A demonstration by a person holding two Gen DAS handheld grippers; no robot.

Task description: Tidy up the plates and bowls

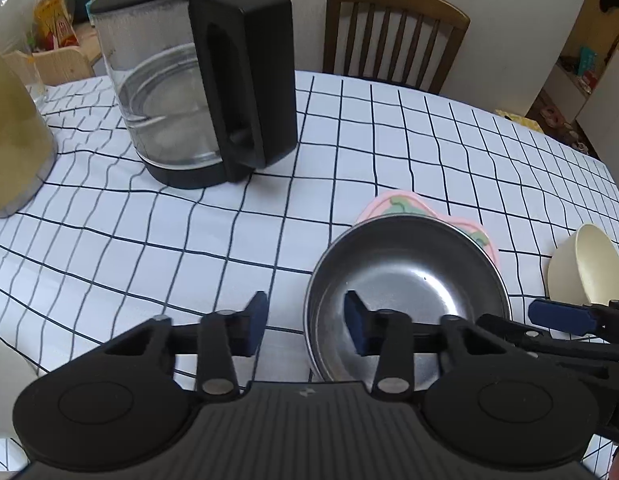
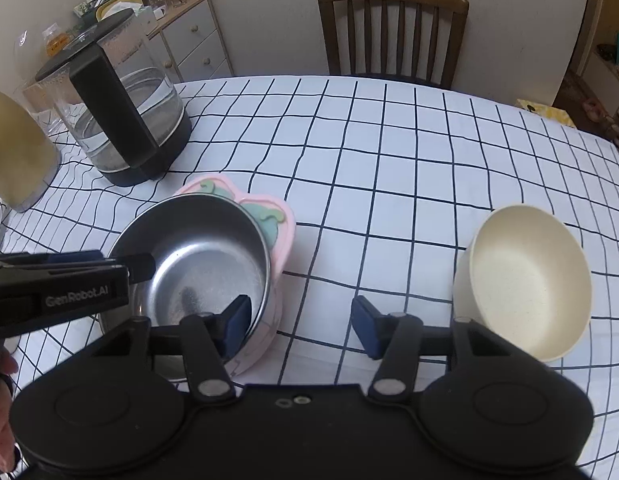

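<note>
A: What is seen in the left wrist view?

B: The left tool [image 1: 305, 322] is seen low in the frame, its blue-padded jaws partly open. The left rim of a steel bowl [image 1: 409, 280] lies between the pads, one pad outside the bowl and one inside; no pad is seen pressing on it, so nothing is held. The bowl sits at lower right of centre on a pink plate [image 1: 393, 203], of which only the far edge is shown. A cream bowl [image 1: 587, 268] is tilted at the right edge, and the right tool [image 1: 565, 318] enters just below it. A glass kettle [image 1: 197, 80] with a black handle stands at upper left on the checked surface [image 1: 229, 248]. A wooden chair [image 1: 393, 32] is placed at upper centre.

A: And the right wrist view?

B: The right tool [image 2: 303, 326] is shown at lower centre with jaws partly open. Its left pad is inside the steel bowl [image 2: 205, 256], close to the near rim, and its right pad is over bare cloth; whether the rim is touched cannot be told. The pink plate [image 2: 277, 220] is seen under the bowl, left of centre. The cream bowl [image 2: 529, 280] is leaning at lower right, well apart from the jaws. The left tool [image 2: 121, 266] reaches in from the left edge to the steel bowl's rim. The kettle [image 2: 121, 120] is at upper left, the chair [image 2: 393, 28] at top centre.
</note>
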